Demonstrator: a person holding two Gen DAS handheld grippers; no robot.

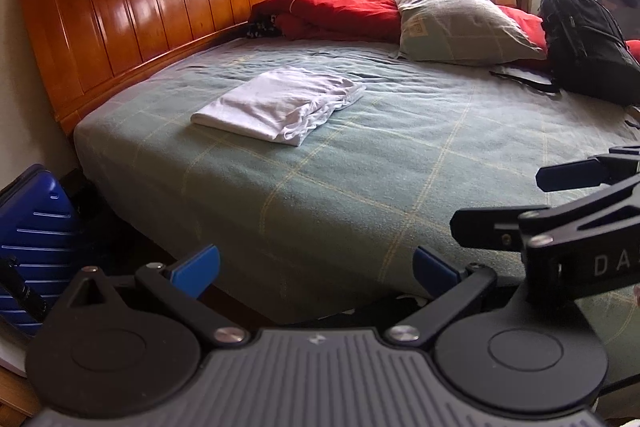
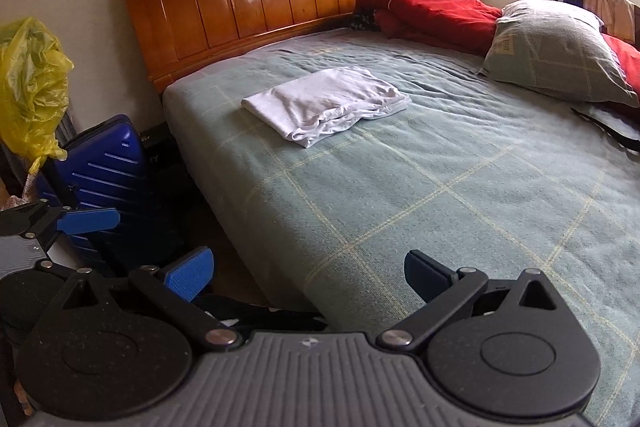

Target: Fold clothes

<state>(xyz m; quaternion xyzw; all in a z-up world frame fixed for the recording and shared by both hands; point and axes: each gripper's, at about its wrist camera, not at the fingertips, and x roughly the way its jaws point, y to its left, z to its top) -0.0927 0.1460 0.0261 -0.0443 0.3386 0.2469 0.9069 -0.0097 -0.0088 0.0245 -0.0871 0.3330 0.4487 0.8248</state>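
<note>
White garment (image 1: pixel 280 105), already folded into a flat rectangle left of centre on the green bedspread (image 1: pixel 400 163); left gripper (image 1: pixel 316 269) and right gripper (image 2: pixel 308 275), both released and empty at frame bottom, well apart from it—folding apparently complete, next move likely fetching another garment.

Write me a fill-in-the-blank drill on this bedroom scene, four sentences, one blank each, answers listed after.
1. The folded garment lying on the bed is ____ in colour.
2. Both the left gripper and the right gripper have their jaws ____, holding nothing.
3. The suitcase standing on the floor beside the bed is ____.
4. The plastic bag above that suitcase is ____.

Missing words: white; open; blue; yellow
</note>
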